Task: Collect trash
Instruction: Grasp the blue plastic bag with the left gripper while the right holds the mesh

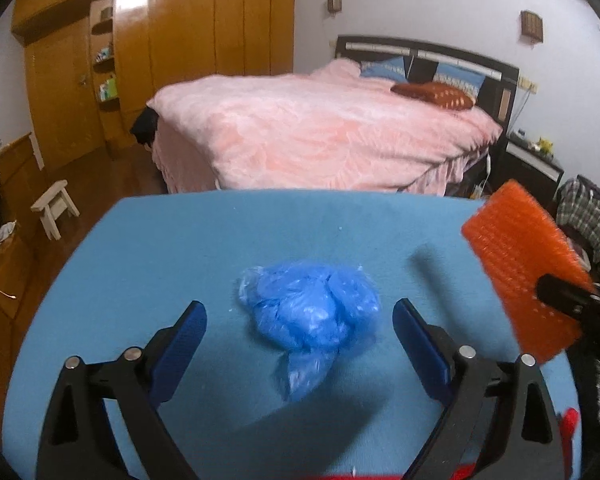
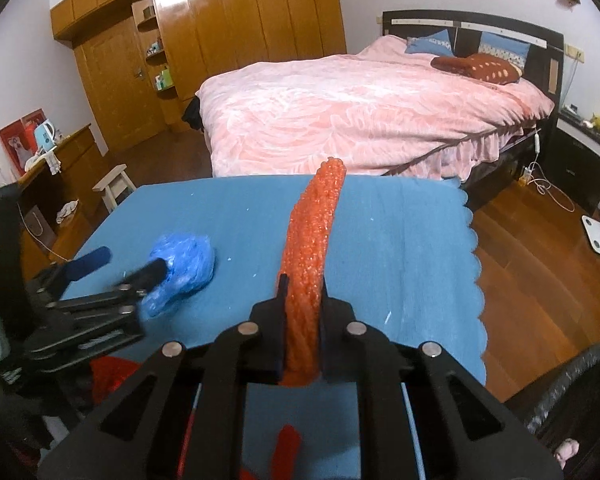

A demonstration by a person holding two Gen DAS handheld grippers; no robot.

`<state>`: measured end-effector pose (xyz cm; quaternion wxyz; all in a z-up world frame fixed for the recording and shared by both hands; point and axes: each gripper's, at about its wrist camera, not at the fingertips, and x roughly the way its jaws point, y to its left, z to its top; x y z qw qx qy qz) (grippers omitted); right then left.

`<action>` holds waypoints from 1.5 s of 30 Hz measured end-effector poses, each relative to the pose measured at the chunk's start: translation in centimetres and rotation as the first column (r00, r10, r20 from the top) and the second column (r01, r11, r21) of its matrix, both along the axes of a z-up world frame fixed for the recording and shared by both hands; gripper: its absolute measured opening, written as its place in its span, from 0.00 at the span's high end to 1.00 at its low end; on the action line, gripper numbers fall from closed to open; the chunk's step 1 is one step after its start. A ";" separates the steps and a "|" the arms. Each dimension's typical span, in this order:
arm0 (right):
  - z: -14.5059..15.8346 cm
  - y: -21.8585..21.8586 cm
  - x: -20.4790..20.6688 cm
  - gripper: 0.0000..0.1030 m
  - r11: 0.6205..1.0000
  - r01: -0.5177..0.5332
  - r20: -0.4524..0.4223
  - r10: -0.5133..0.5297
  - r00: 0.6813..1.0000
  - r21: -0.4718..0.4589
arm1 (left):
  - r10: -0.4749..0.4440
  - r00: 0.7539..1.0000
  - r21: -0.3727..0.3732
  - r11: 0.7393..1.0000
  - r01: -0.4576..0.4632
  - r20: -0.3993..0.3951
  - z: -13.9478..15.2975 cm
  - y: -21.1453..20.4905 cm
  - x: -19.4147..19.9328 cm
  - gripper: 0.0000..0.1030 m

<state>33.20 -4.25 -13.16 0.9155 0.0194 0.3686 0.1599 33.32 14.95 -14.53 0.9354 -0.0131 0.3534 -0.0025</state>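
Right hand-held gripper (image 2: 302,292): clamped on orange bubble wrap (image 2: 312,248) | left hand-held gripper (image 1: 300,320): wide, straddling blue bag (image 1: 310,312)

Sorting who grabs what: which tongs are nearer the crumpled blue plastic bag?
Left. Left tongs straddle the blue plastic bag, open; right tongs are off to its right, gripping orange mesh.

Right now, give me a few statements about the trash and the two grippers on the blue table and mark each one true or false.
1. The right gripper is shut on the orange bubble wrap. True.
2. The left gripper is clamped on the blue plastic bag. False: its jaws stand open on either side of the bag, which lies on the blue tablecloth.
3. The orange bubble wrap lies flat on the table. False: it is held up in the jaws.
4. A bed with a pink cover stands beyond the table. True.
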 end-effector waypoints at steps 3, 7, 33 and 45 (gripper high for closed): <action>-0.3 0.1 0.4 0.89 1.000 0.001 -0.007 -0.001 1.000 -0.005 | 0.002 1.000 -0.009 1.000 -0.003 -0.026 -0.8 -0.1 1.6 0.13; -0.9 -0.1 0.6 0.89 1.000 0.006 -0.021 -0.006 1.000 -0.002 | -0.008 0.998 -0.022 1.000 0.007 -0.061 -1.8 -0.6 2.7 0.21; 1.8 -1.9 -3.1 0.89 0.998 0.010 0.005 -0.011 1.000 0.067 | -0.047 0.998 -0.046 0.998 0.049 0.048 4.5 -1.2 -3.9 0.51; 4.5 -5.5 -10.0 0.89 0.998 0.022 0.034 -0.024 0.999 0.064 | -0.052 0.995 -0.083 0.995 0.059 0.087 6.9 -4.0 -11.6 0.52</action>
